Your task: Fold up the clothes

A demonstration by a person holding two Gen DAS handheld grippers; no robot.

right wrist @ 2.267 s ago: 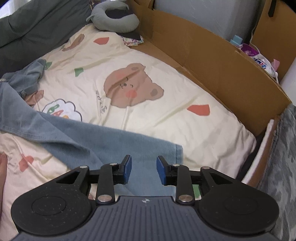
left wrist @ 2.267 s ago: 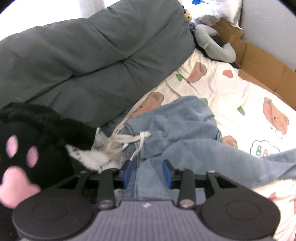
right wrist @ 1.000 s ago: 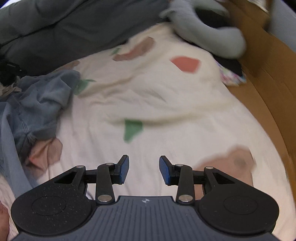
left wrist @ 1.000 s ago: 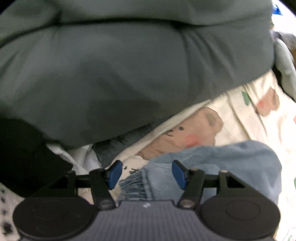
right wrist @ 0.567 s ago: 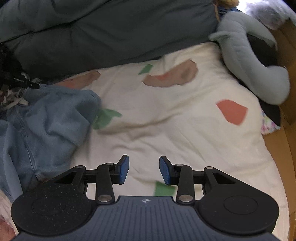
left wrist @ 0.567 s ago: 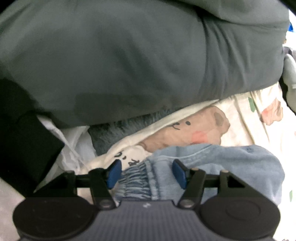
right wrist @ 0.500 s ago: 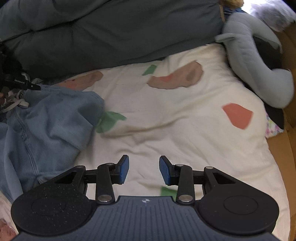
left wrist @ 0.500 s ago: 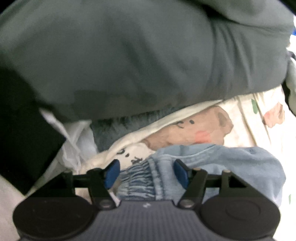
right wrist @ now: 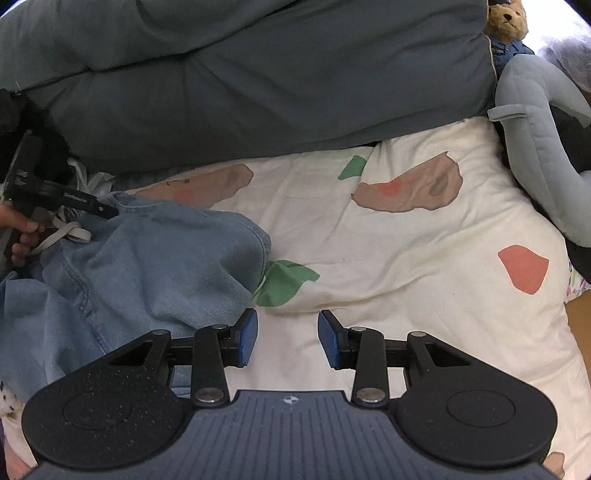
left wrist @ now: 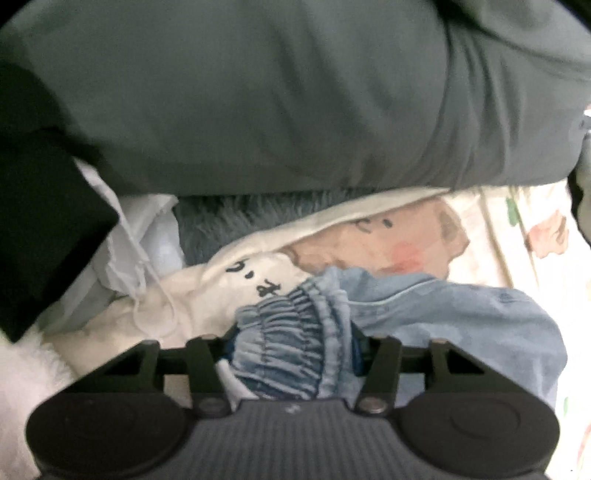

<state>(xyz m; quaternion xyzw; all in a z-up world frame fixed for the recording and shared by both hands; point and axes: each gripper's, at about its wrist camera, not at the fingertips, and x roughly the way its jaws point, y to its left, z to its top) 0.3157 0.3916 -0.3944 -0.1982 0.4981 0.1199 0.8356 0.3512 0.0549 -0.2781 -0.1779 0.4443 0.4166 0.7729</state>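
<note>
Light blue jeans point(left wrist: 443, 317) lie crumpled on a bear-print sheet point(left wrist: 406, 243). Their gathered elastic waistband point(left wrist: 288, 332) fills the gap of my left gripper point(left wrist: 291, 347), whose jaws are closing on it; the cloth hides both pads. In the right wrist view the jeans point(right wrist: 147, 266) spread over the left side, with a white drawstring point(right wrist: 66, 232) near the hand point(right wrist: 22, 236) that holds the left gripper. My right gripper point(right wrist: 288, 338) hovers open over bare sheet just right of the jeans' edge, with nothing between its fingers.
A thick dark grey duvet point(right wrist: 258, 74) is piled along the far side. A grey plush pillow point(right wrist: 535, 147) and a small teddy bear point(right wrist: 508, 18) sit at the far right. A black plush point(left wrist: 37, 240) and a white bag point(left wrist: 122, 251) crowd the left.
The left gripper sank onto the jeans' waistband and its jaws narrowed around it. The right gripper swept left across the sheet towards the jeans, its jaws unchanged.
</note>
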